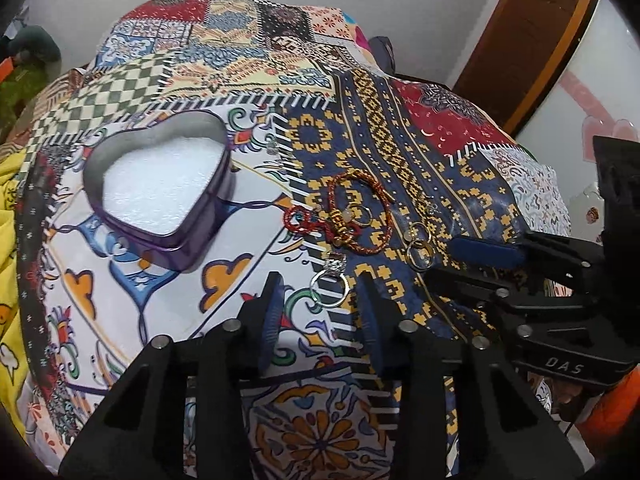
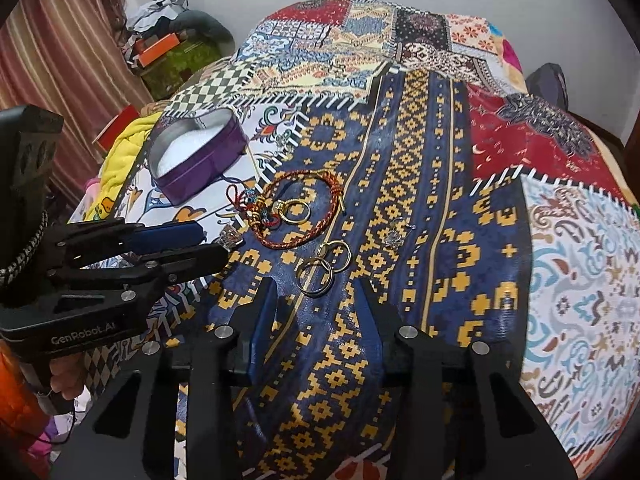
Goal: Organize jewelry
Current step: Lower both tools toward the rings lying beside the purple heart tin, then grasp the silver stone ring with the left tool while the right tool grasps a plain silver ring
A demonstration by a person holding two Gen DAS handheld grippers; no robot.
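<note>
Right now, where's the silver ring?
In the left wrist view, the silver ring lies on the patterned cloth just ahead of the open left gripper, below the red bracelet.

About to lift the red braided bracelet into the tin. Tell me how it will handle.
The red braided bracelet looks like woven cord, so it will probably sag when pinched at one spot. A gold ring lies inside its loop and may drag along. Likely light.

Black left hand-held gripper (image 1: 320, 300), blue pads (image 1: 272, 320), silver screws, orange sleeve (image 2: 18, 412)
</note>
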